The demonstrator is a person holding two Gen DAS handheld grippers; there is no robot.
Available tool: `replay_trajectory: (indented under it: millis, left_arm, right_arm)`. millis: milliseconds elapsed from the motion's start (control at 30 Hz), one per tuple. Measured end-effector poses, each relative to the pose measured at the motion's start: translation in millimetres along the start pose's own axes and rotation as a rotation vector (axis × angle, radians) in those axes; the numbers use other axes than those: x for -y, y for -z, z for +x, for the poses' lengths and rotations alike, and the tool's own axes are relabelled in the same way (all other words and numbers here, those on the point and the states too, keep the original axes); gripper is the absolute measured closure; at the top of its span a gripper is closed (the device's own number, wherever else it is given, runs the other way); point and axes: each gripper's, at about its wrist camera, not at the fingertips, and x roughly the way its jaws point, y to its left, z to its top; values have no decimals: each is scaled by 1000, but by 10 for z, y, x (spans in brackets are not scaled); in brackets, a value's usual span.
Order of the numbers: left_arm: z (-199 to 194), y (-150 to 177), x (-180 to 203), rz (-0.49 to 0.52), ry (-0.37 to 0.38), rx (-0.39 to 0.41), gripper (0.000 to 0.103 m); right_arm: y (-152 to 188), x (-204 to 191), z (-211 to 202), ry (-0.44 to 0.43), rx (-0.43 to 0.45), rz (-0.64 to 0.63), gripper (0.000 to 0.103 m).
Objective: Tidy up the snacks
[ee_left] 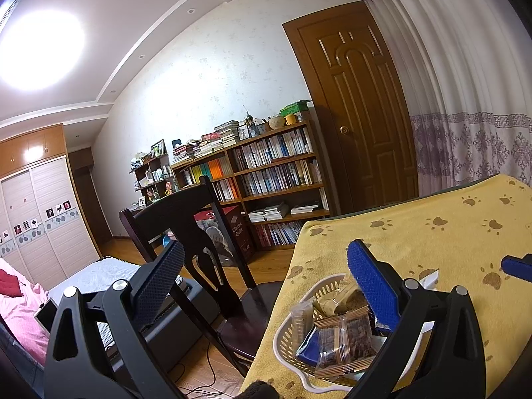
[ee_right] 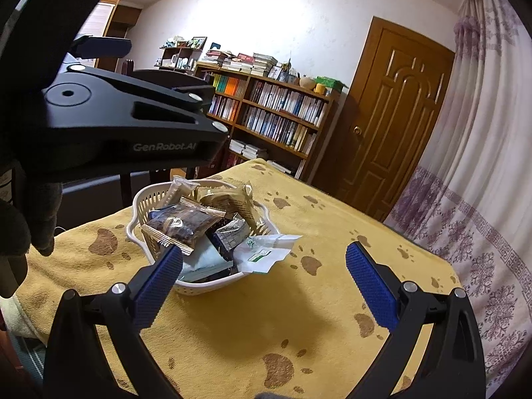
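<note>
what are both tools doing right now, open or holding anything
Left tool: open, holding nothing, fingers spread above the white basket of snacks.
Right tool: open, holding nothing, over the yellow cloth.

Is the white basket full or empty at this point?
Full. The white basket is heaped with wrapped snacks above its rim, and a white-and-green packet hangs over the edge onto the yellow cloth.
</note>
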Motion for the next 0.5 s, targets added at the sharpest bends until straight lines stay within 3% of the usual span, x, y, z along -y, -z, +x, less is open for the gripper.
replay_trajectory:
  millis: [500]
  left_arm:
    - [-41,13,55,20,12,-1,3]
  right_arm:
    - [157,248,91,19,-85,73,5]
